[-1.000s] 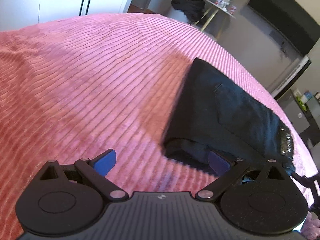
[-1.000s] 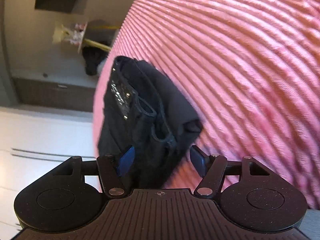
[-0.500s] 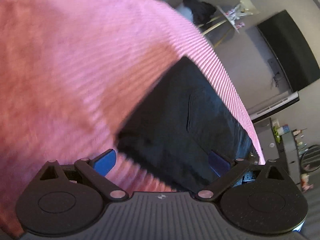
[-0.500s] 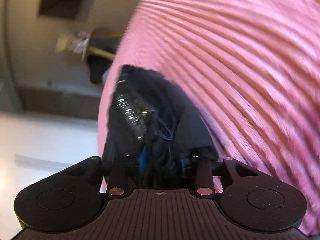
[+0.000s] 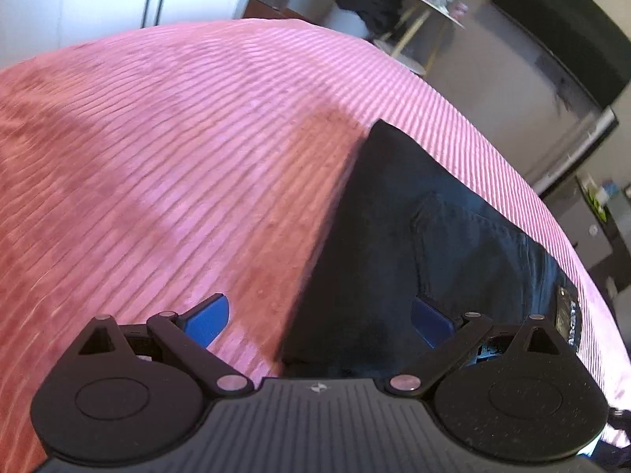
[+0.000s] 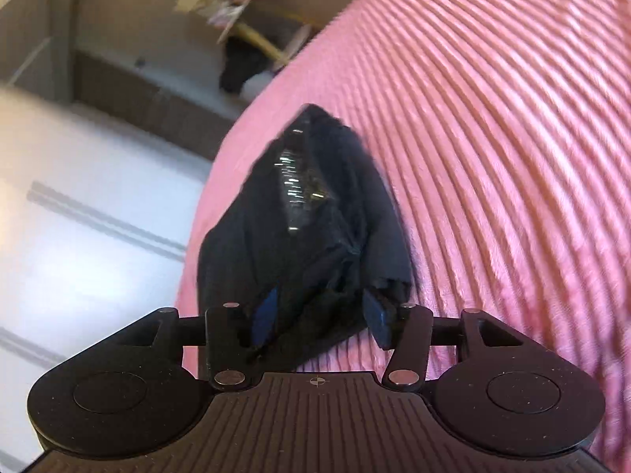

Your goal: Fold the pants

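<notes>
The right gripper [image 6: 319, 315] had just loosened around the folded pants [image 6: 315, 216] on the pink bedspread [image 6: 493, 138]; the left gripper [image 5: 319, 321] hung open beside them. Folding looked basically done.

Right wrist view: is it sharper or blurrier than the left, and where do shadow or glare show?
Right wrist view: the furniture at upper left is smeared, the pants soft, with glints streaking on their label. Left wrist view: sharper; the ribbed pink bedspread reads clearly, a shadow lies beside the pants, and fisheye bulges the bed.
</notes>
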The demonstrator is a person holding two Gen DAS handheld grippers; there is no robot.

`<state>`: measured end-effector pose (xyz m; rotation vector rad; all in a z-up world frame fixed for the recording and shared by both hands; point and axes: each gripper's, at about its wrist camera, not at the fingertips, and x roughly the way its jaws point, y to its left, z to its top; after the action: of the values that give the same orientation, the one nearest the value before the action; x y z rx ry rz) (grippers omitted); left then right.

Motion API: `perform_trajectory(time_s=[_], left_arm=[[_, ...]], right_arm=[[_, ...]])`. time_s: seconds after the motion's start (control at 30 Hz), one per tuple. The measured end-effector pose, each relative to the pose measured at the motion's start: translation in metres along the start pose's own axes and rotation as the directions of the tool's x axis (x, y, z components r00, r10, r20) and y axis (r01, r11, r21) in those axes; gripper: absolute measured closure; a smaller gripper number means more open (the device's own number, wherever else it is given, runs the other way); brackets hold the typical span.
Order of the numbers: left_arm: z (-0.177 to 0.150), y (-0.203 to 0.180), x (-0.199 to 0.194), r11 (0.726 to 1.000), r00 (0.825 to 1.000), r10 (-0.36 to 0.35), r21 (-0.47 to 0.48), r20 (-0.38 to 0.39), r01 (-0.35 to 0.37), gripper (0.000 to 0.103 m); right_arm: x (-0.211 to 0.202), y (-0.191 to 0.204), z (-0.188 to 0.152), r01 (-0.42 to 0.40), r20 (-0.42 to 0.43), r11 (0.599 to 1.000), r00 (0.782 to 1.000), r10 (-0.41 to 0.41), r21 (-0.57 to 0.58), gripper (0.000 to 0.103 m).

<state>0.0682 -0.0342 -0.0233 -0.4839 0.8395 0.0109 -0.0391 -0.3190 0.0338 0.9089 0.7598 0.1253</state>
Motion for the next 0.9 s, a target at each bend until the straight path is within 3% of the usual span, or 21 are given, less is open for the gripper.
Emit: perform_trajectory(time_s=[0.13,0.2,0.33,0.5,0.6,0.67,0.73,0.8,0.83,0.9], left_arm=[[0.010,-0.021,0.008,0.996,1.000,-0.005,0.086,0.029,0.002,0.004],[0.015,-0.034,0.013,0.992,0.999,0.000,0.127,0.051,-0.007,0.004],[0.025,-0.061,0.028,0.973,0.995,0.044,0.221,0.092,-0.063,0.004],[0.045,-0.097,0.059,0.935,0.987,0.084,0.332,0.136,-0.125,0.004],[0.060,-0.119,0.081,0.916,0.981,0.094,0.372,0.168,-0.152,0.004],[0.067,-0.129,0.102,0.904,0.979,0.098,0.395,0.179,-0.162,0.004],[0.069,-0.136,0.129,0.874,0.975,0.150,0.440,0.163,-0.208,0.004],[0.066,-0.135,0.158,0.842,0.974,0.191,0.489,0.121,-0.226,0.004],[0.065,-0.133,0.164,0.843,0.974,0.185,0.489,0.128,-0.224,0.004],[0.060,-0.128,0.171,0.849,0.972,0.167,0.478,0.164,-0.226,0.004]], right_arm=[[-0.006,0.028,0.013,0.084,0.111,0.992,0.991,-0.073,-0.098,0.052],[0.012,0.042,0.022,0.125,0.129,0.980,0.986,-0.106,-0.153,0.063],[0.060,0.080,0.035,0.242,0.174,0.934,0.964,-0.201,-0.262,0.069],[0.119,0.124,0.042,0.214,0.131,0.887,0.976,-0.174,-0.409,0.077],[0.155,0.136,0.043,0.312,0.169,0.796,0.950,-0.262,-0.518,0.077],[0.177,0.129,0.046,0.368,0.209,0.764,0.930,-0.302,-0.530,0.079],[0.187,0.117,0.041,0.406,0.225,0.717,0.913,-0.339,-0.567,0.082],[0.197,0.107,0.026,0.437,0.256,0.627,0.897,-0.362,-0.645,0.082],[0.202,0.100,0.019,0.444,0.273,0.597,0.893,-0.358,-0.668,0.082],[0.204,0.091,0.015,0.441,0.292,0.600,0.896,-0.334,-0.667,0.082]])
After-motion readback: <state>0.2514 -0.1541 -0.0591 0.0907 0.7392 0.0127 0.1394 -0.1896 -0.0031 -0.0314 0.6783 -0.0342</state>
